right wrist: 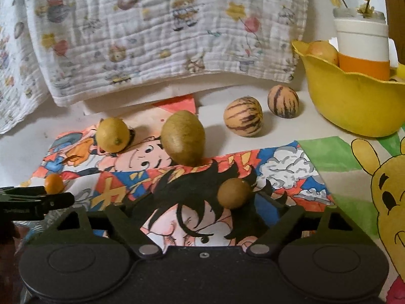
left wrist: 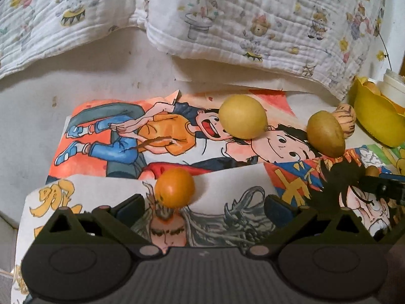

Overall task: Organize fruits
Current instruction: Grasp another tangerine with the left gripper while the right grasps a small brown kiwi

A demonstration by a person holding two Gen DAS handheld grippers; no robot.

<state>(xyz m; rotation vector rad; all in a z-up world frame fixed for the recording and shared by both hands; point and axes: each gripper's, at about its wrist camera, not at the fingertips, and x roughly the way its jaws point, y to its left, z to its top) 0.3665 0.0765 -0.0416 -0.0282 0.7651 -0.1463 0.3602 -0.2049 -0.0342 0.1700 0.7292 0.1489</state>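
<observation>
- The left gripper (left wrist: 203, 206) has its jaws spread wide, low over the cartoon drawings (left wrist: 126, 136) that cover the table; a small orange fruit (left wrist: 174, 187) sits between the fingertips, close to the left one, and I cannot tell whether it touches.
- The right gripper (right wrist: 202, 204) is also spread wide; a small brownish-green fruit (right wrist: 234, 193) lies just inside its right finger, and contact cannot be told.
- Beyond the left gripper, a lemon (left wrist: 242, 119) and a kiwi (left wrist: 326, 133) rest on the drawings with open paper between them.
- From the right wrist, the kiwi (right wrist: 183, 137) stands straight ahead, the lemon (right wrist: 113, 134) to its left, and the small orange fruit (right wrist: 54, 183) far left beside the other gripper's dark finger.
- Two striped pepino melons (right wrist: 243, 119) (right wrist: 283, 101) sit on the bare white tabletop (right wrist: 215, 96) near each other, between the kiwi and the yellow bowl (right wrist: 354, 106).
- The bowl stands at the far right; a pale fruit (right wrist: 322, 52) shows over its wavy rim.
- A white and orange cup (right wrist: 362, 48) with twigs in it stands behind the bowl.
- A printed muslin blanket (right wrist: 164, 30) hangs along the back, its hem overlapping the drawings' far edge.
- A Winnie-the-Pooh drawing (right wrist: 389, 197) fills the right near corner.
</observation>
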